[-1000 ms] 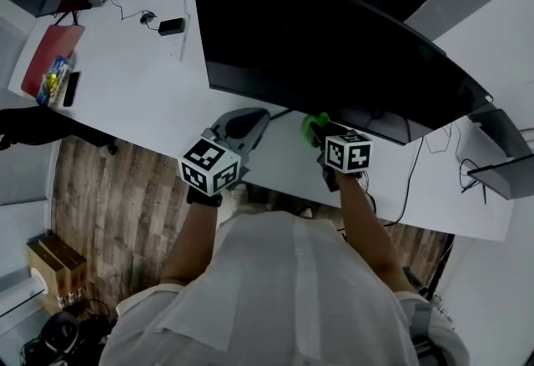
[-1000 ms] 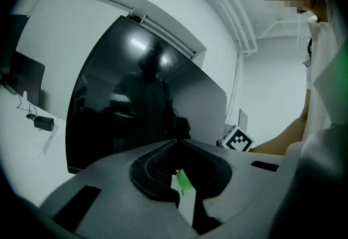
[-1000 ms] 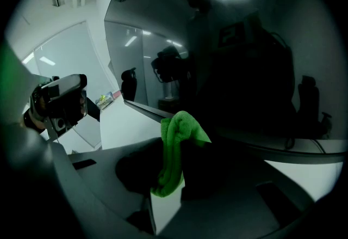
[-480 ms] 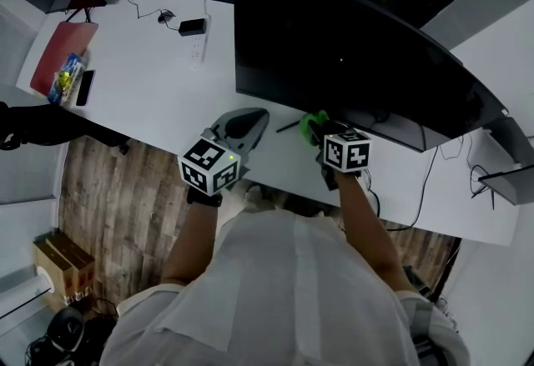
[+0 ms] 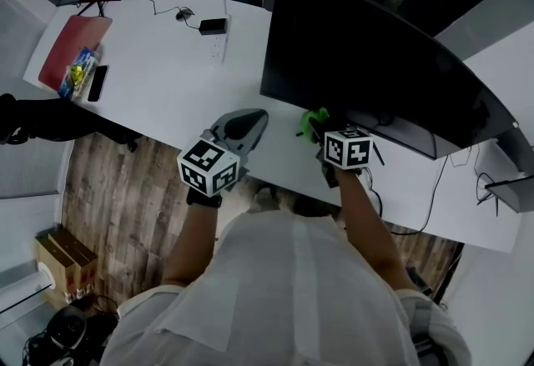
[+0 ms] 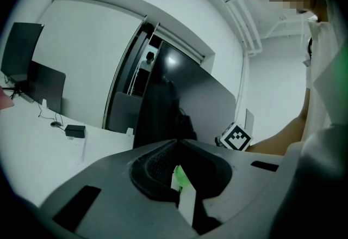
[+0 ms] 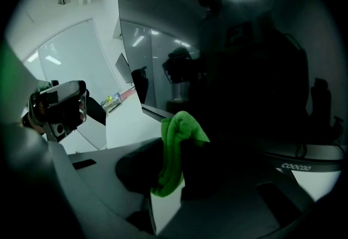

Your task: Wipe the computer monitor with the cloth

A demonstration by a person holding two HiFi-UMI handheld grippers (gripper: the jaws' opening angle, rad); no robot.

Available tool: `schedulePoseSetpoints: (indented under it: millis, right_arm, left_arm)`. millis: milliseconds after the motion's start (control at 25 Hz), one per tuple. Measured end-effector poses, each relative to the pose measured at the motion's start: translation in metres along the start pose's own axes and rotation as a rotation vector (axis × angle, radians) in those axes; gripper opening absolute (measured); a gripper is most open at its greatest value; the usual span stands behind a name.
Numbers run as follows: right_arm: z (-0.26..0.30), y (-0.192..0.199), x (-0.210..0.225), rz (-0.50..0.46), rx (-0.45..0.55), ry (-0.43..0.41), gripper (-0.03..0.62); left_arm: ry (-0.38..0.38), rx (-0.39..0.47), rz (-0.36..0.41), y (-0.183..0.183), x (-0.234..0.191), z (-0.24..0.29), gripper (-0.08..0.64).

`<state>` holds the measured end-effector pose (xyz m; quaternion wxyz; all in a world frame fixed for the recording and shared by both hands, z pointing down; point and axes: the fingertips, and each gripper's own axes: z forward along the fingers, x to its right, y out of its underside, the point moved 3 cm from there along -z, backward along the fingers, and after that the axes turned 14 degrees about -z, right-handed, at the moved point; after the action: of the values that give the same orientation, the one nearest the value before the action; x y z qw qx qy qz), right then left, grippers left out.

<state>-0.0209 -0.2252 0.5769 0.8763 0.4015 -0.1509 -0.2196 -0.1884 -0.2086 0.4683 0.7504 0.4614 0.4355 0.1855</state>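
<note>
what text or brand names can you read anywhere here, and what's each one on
"coocoo", as best it reads: lower bezel of the wide black computer monitor.
Colourful packet on the flat red folder: print too small to read.
Nothing else is legible.

red folder (image 5: 67, 43) and phone (image 5: 97, 82) lie on white desk (image 5: 167, 81).

The monitor (image 7: 250, 69) bears white lettering "coocoo" on its bezel.

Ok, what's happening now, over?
Left gripper shut, empty. Right gripper shut on green cloth. Monitor just ahead, nothing between.
</note>
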Motion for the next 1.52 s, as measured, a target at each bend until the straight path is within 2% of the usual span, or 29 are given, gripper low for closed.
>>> schedulePoseSetpoints:
  millis: [720,1280,1400,1520]
  right_arm:
    - [0.057,-0.045,-0.054,-0.101,-0.006,-0.106,0.071]
    - [0.083,-0.072,-0.09,-0.157,0.023,-0.169,0.071]
    - [0.077,-0.098,-0.104,-0.203,0.079,-0.191,0.071]
    - [0.057,-0.149,-0.118,-0.285,0.183,-0.181,0.071]
  left_arm:
    - [-0.067,0.045,-0.02,-0.013,-0.043,-0.04,0.021]
    - [-0.091,0.061,-0.018,-0.02,-0.053,-0.055,0.021]
    - [-0.104,0.079,-0.011,-0.027,-0.056,-0.062,0.021]
    - [-0.115,0.098,-0.001,-0.035,-0.059,-0.067,0.021]
